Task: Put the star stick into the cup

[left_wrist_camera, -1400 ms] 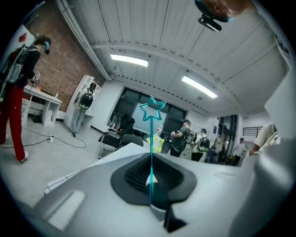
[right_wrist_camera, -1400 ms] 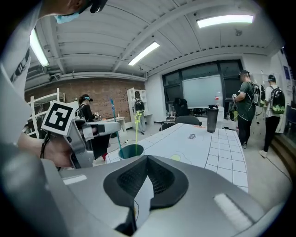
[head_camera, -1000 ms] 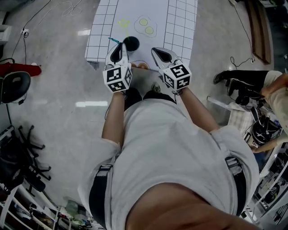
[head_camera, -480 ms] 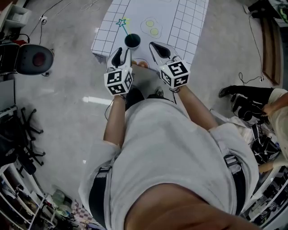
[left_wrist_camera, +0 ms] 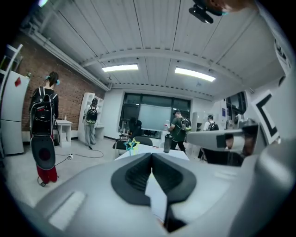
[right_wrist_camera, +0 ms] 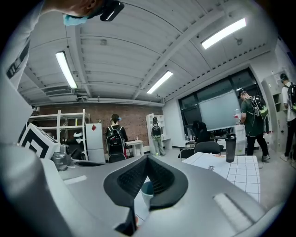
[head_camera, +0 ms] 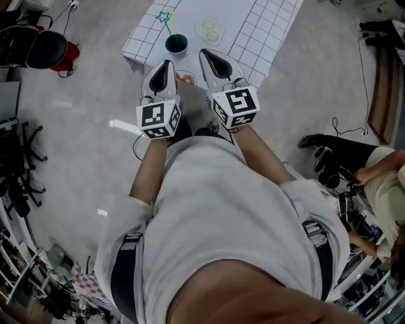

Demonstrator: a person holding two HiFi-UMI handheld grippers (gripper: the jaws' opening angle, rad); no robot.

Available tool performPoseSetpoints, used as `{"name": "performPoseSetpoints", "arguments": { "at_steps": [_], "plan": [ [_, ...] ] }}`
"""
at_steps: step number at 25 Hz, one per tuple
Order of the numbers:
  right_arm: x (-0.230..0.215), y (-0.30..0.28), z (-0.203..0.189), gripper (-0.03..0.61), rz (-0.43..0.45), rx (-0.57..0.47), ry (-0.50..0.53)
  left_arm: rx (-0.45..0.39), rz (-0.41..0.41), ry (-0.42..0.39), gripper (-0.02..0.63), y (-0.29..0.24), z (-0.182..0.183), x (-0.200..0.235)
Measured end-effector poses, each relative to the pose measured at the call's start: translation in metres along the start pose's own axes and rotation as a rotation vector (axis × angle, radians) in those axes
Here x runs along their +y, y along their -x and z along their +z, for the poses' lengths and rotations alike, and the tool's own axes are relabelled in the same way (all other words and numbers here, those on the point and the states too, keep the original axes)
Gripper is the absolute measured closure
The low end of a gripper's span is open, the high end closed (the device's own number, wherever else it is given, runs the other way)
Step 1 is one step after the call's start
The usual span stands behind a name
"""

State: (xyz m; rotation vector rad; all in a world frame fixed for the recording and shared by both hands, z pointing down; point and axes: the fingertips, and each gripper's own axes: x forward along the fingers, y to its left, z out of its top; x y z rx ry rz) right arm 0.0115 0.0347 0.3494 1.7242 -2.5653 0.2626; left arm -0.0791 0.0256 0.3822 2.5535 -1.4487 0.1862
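The dark cup stands near the front of the white gridded table. The star stick leans out of it, its teal and yellow star up and to the left. My left gripper hovers short of the cup. Its jaws have just been closing and are shut with nothing between them. My right gripper is beside it, shut and empty too. From the left gripper the star shows beyond the jaw tips. Through the right gripper the cup shows low between the jaws.
Two green-yellow discs lie on the table behind the cup, and a small brownish thing sits at its front edge. A dark bottle stands farther back. A black chair is at the left; a seated person is at the right.
A second ago the stick was at the left gripper beside the cup; now it stands in the cup, let go. Both grippers have drawn back from the cup and risen.
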Motion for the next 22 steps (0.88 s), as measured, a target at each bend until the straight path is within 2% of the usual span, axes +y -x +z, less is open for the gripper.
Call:
{"name": "performPoseSetpoints", "arguments": {
  "at_steps": [3,11,15,22],
  "plan": [
    [0.004,0.010,-0.003,0.580,0.029,0.002,0.026,0.015,0.027,-0.005,0.611,0.011,-0.006,-0.012],
    [0.006,0.030,-0.011,0.580,0.088,0.016,0.014,0.022,0.062,-0.020,0.611,0.029,-0.012,-0.034],
    [0.004,0.040,-0.012,0.580,0.133,0.051,0.014,0.025,0.049,-0.013,0.611,0.023,-0.013,-0.048],
    [-0.004,0.060,-0.014,0.580,0.138,0.054,0.036,0.052,0.029,-0.012,0.611,0.017,-0.020,-0.065]
  ]
}}
